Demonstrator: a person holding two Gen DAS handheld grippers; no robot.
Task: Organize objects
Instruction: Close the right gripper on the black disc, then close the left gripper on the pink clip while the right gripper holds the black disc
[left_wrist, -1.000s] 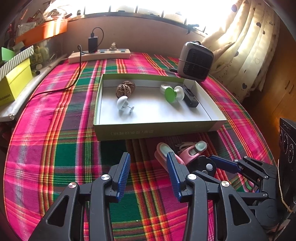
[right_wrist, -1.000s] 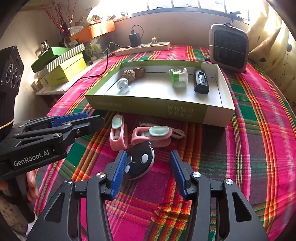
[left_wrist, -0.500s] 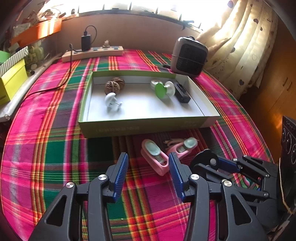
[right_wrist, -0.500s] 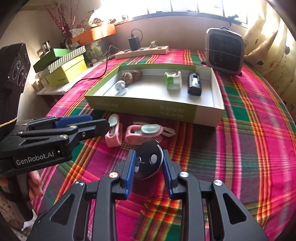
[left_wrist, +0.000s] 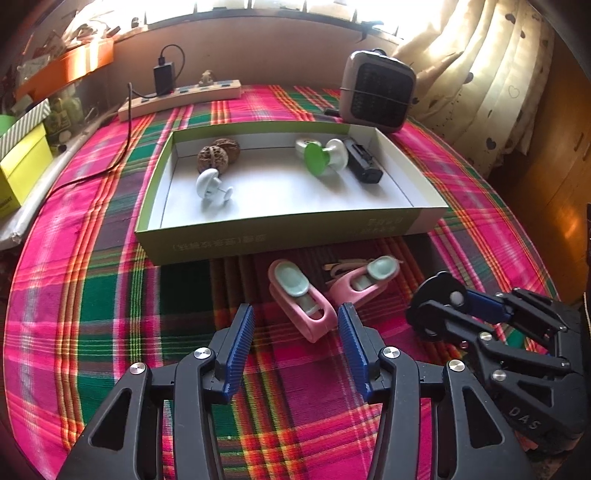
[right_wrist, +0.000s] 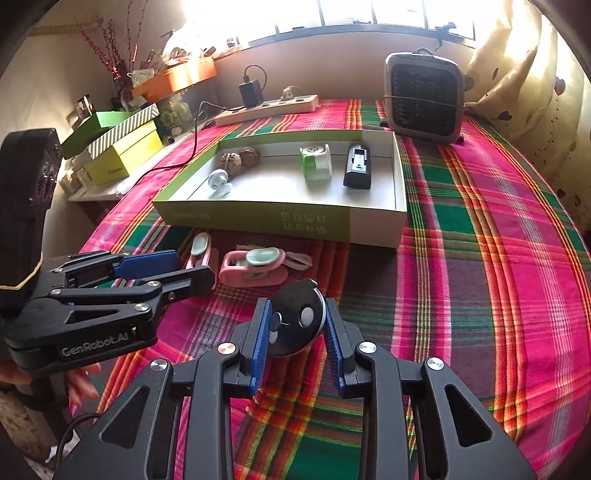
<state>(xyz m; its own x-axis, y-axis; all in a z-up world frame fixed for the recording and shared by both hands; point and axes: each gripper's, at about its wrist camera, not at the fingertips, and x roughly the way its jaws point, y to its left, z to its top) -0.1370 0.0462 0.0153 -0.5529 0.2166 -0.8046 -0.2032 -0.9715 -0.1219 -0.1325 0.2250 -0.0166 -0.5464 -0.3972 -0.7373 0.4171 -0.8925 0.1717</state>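
While the right gripper (right_wrist: 293, 325) is clamped on a round black disc (right_wrist: 297, 317) with a couple of pale buttons on its face, the left gripper (left_wrist: 295, 325) is just hanging there with its jaws apart and nothing between the pads — they've been spreading a bit wider over the last moment. The right one squeezed in onto the disc a moment back and its blue pads press both edges of it, with the disc tilted up off the plaid tablecloth (right_wrist: 480, 258).

Using the shallow green-and-white box (left_wrist: 288, 236) as the reference point: two pink clips with pale green tops sit on the cloth just in front of its near wall. One pink clip (left_wrist: 301, 299) lies right ahead of the left gripper's open fingers, not touching them; the other pink clip (left_wrist: 364, 282) is beside it, angled away, with some pale rubber bands (left_wrist: 343, 264) tucked between it and the box. The held disc is also in front of the box, nearer the camera than the clips.

Inside the box — two walnuts (left_wrist: 218, 153) in the far left corner, a white mushroom-shaped hook (left_wrist: 210, 186) just in front of them, a green-and-white reel thing (left_wrist: 321, 157) toward the far right, and a small black device (left_wrist: 364, 166) next to that.

Behind the box there's a small grey heater (left_wrist: 376, 96) and a power strip (left_wrist: 181, 98) with a charger plugged in.
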